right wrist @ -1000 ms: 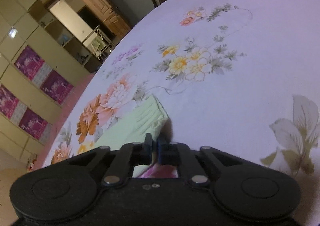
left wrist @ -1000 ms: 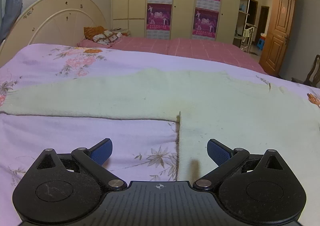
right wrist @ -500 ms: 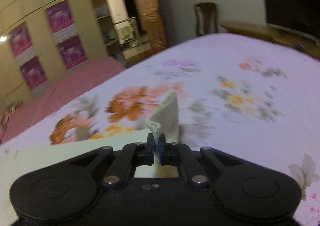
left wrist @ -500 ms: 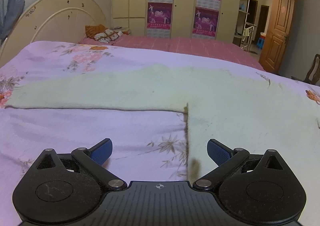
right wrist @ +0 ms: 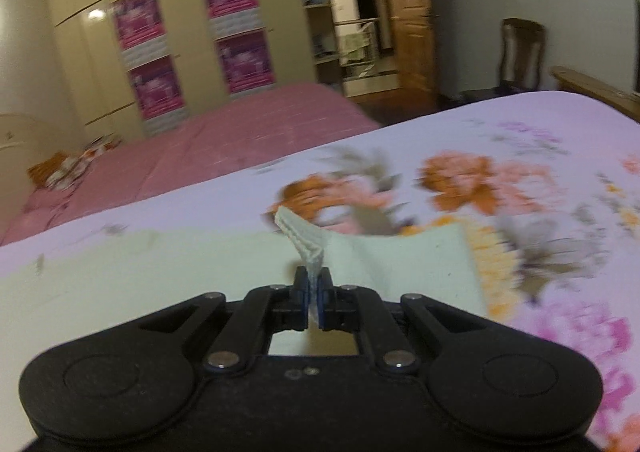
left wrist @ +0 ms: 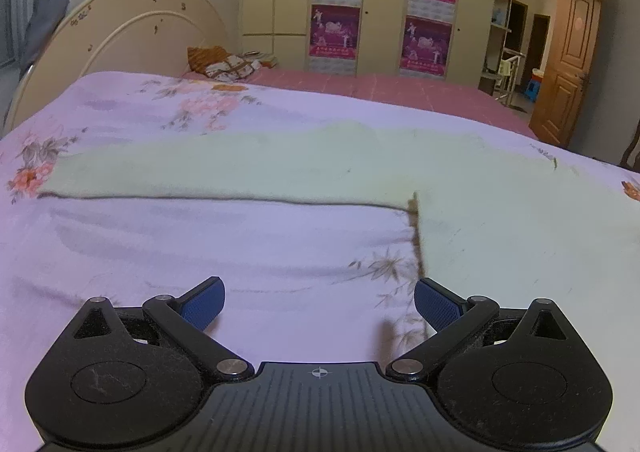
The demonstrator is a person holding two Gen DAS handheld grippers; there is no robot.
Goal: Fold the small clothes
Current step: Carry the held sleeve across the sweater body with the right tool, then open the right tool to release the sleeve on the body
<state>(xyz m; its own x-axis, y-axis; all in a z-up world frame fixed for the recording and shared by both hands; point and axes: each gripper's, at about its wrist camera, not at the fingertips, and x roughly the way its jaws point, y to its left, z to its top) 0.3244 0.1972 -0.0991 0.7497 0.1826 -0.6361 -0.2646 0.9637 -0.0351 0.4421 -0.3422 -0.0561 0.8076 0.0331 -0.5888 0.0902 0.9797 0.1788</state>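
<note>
A pale green sweater (left wrist: 460,188) lies flat on the lilac floral bedsheet (left wrist: 200,252), one sleeve (left wrist: 200,172) stretched out to the left. My left gripper (left wrist: 319,302) is open and empty, low over the sheet just below the armpit corner. In the right wrist view my right gripper (right wrist: 313,294) is shut on the ribbed cuff (right wrist: 306,238) of the other sleeve and holds it lifted above the sweater (right wrist: 160,272).
A cream headboard (left wrist: 120,48) stands at the far left. A second bed with a pink cover (left wrist: 380,88) lies behind, then wardrobes with posters (left wrist: 424,36). A wooden door (left wrist: 568,64) and a chair (right wrist: 520,52) are on the right.
My right gripper has lifted the cuff off the sheet and swung it left over the sweater. My left gripper has shifted left, so the sweater's side edge now sits further right.
</note>
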